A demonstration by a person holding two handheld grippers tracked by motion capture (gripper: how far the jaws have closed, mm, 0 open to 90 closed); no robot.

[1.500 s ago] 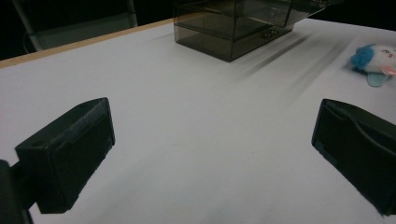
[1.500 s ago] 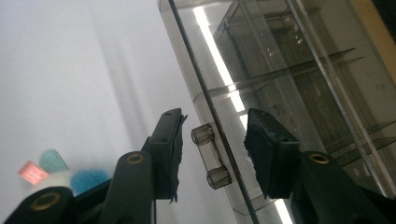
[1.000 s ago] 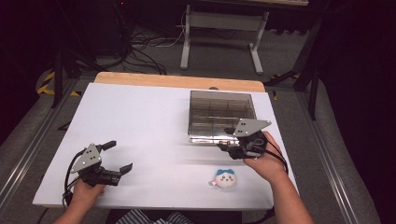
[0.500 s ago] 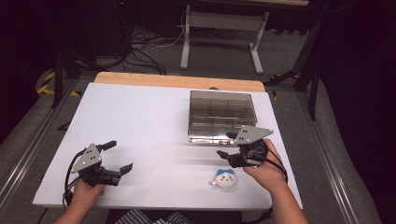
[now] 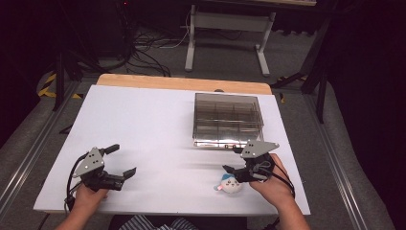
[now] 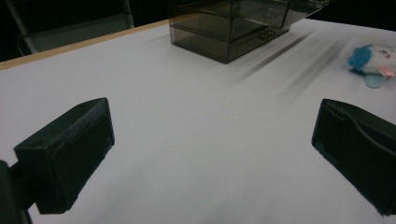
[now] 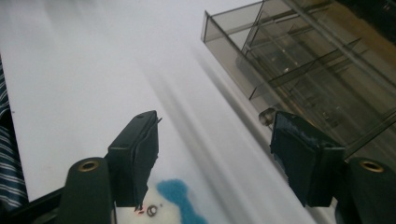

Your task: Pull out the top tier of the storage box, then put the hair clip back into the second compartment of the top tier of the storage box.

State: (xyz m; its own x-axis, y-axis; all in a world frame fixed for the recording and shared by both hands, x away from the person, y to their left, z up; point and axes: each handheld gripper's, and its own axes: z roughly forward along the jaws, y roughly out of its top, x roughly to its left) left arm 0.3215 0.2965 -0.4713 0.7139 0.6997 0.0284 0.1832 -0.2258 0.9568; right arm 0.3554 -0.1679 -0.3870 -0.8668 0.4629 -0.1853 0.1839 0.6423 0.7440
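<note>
nearest to the person, the left gripper [image 5: 122, 160] rests low over the white table [image 5: 158, 124] with its jaws wide apart and nothing between them. on the other side the right gripper [image 5: 229, 159] hangs just above the small plush toy [image 5: 228, 183]; its jaws have just been opening and now stand apart, not pressing the toy, which lies on the table near the front edge. farther back stands the smoky clear box [image 5: 228, 119] with compartments.
</note>
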